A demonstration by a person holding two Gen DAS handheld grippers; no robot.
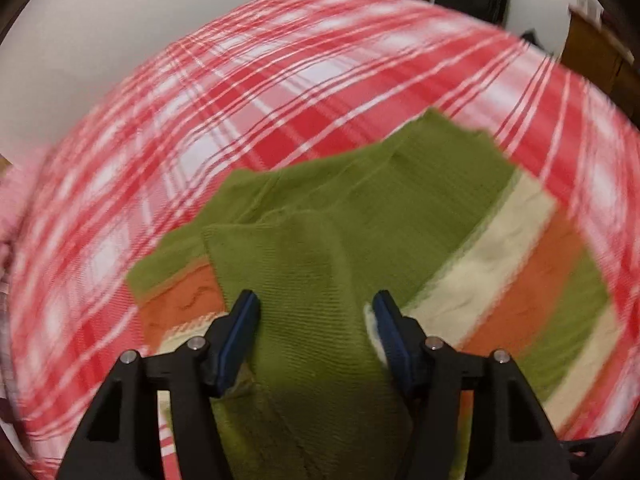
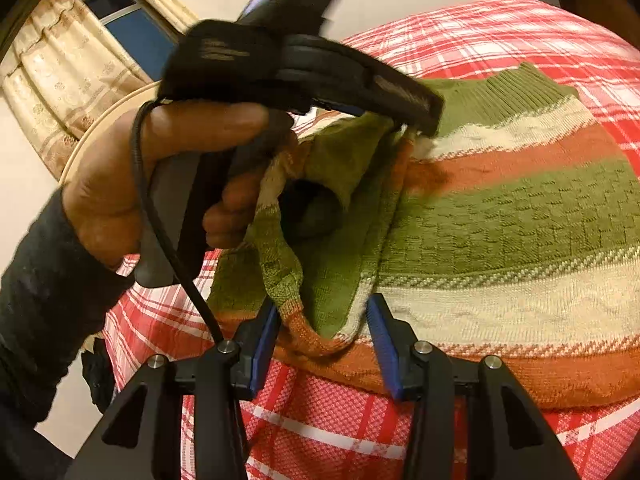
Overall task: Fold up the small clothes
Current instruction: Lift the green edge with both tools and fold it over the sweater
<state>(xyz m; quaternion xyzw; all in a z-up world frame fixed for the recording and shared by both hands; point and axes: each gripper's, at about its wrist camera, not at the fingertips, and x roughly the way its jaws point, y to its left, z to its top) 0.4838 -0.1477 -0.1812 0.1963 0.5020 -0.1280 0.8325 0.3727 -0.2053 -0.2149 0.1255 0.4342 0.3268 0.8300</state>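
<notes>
Red plaid bedspread [image 2: 340,432] lies under our grippers. Our left gripper [image 1: 316,320] is parted over a green sleeve [image 1: 304,264], pads clear. Our right gripper [image 2: 324,332] gapes around the striped sweater [image 2: 512,240] edge, spread across the bed.

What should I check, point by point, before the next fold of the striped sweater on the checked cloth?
1. Left tongs free of the sweater: cannot tell; jaws stand apart, but the green sleeve runs between the pads.
2. Right tongs free: cannot tell; jaws apart, a bunched fold lies between them.
3. Sleeve folded onto the body: ok, it lies across the stripes.
4. Sweater body flat: not ok, the edge near the right tongs is bunched.
5. Sweater wholly on the checked cloth: ok in the visible part.
6. Person's hand clear of the fabric: not ok, fingers near the folds.
</notes>
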